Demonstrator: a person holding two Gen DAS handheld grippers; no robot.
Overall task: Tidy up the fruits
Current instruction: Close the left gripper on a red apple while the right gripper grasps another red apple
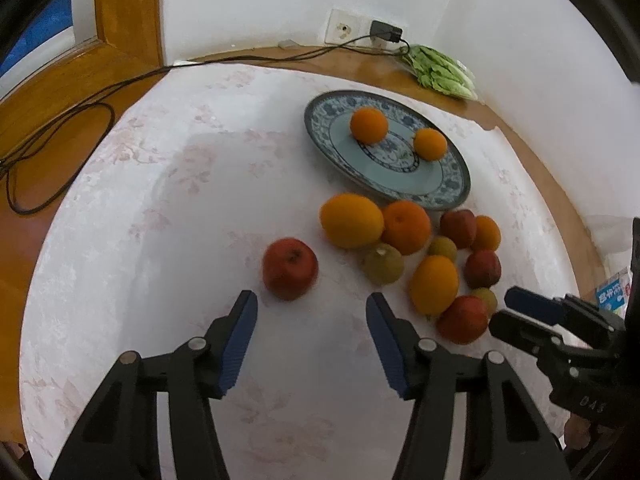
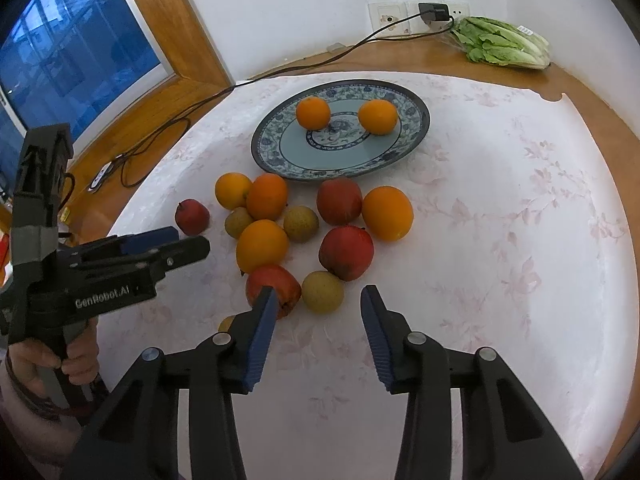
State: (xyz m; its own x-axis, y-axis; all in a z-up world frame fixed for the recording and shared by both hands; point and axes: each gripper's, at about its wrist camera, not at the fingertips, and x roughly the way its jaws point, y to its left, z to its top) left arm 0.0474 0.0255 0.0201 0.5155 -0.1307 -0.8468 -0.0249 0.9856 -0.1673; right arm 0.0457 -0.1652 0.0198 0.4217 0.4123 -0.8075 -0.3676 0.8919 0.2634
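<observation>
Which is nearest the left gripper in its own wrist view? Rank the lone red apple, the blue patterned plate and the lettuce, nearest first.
From the open left gripper:
1. Lone red apple, just ahead, between the fingertips' line.
2. Blue patterned plate, farther back, to the right, holding two oranges.
3. Lettuce, farthest, by the wall at back right.

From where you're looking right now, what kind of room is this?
Probably a home dining or kitchen corner: a blue-and-white patterned ceramic plate holding two oranges on a floral white tablecloth, bagged green lettuce by the white wall socket, and a wooden-framed window.
</observation>
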